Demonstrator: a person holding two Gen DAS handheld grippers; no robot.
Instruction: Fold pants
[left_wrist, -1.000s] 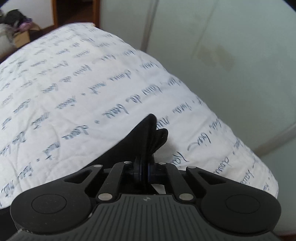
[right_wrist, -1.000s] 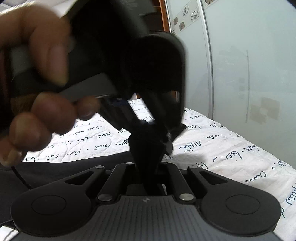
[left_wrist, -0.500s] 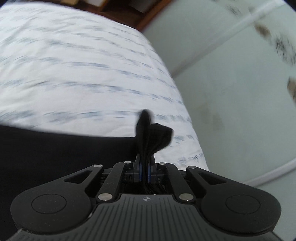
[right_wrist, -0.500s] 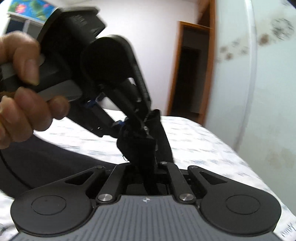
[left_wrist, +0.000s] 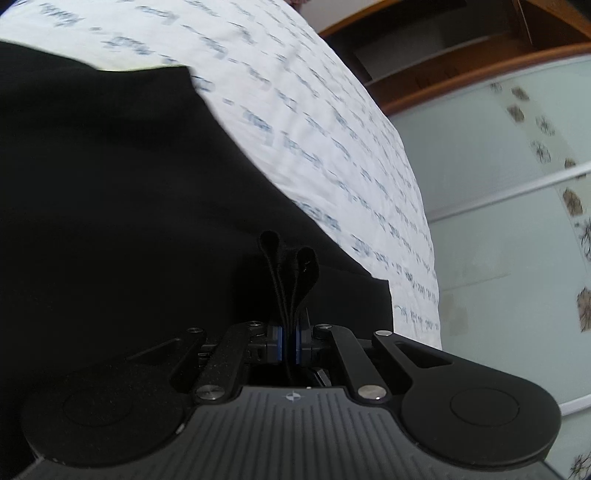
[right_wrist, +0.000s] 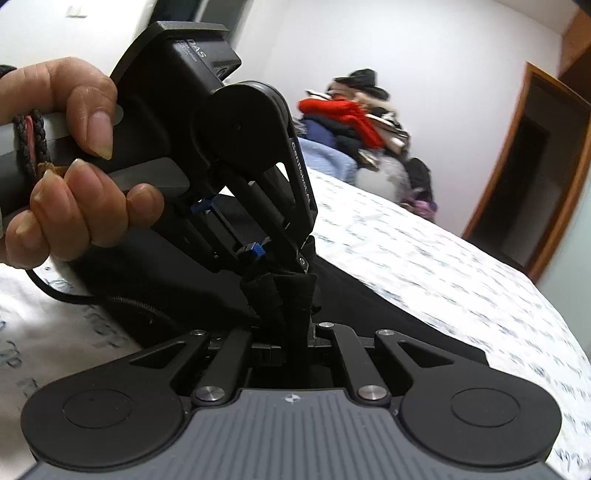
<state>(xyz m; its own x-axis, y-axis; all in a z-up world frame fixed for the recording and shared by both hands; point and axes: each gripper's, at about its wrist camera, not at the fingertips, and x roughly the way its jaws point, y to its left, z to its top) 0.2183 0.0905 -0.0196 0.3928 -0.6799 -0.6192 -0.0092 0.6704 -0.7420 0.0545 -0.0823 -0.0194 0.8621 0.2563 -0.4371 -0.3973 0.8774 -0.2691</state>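
Pants (left_wrist: 110, 206) of black cloth lie spread across a white bedspread (left_wrist: 332, 122) printed with blue handwriting. In the left wrist view they fill the left and middle, and the bare bedspread runs off to the right, towards a pale sliding wardrobe door (left_wrist: 498, 258).

Starting at the left: the left gripper (left_wrist: 290, 332) has its jaws pinched almost fully together on a bunched edge of the pants, and small loops of dark fabric poke out beyond the blue pads. Which part of the garment this is, waistband or hem, cannot be told, because the black cloth shows little detail.

Moving right, in the right wrist view a person's hand (right_wrist: 70, 166) grips the handle of that left tool, which sits just ahead. The right gripper (right_wrist: 291, 332) is clamped tight on its own thick fold of the pants. The two pinched folds sit nearly touching. Behind, a heap of clothes (right_wrist: 354, 114) rests at the far side of the bed, beside a wooden door frame (right_wrist: 517, 155).

The step in hand looks like carrying a held edge over the rest of the pants. To do it well, keep both grips firm and level with each other, hold the edge taut between them, and lay it down squarely so that no crease is trapped underneath.
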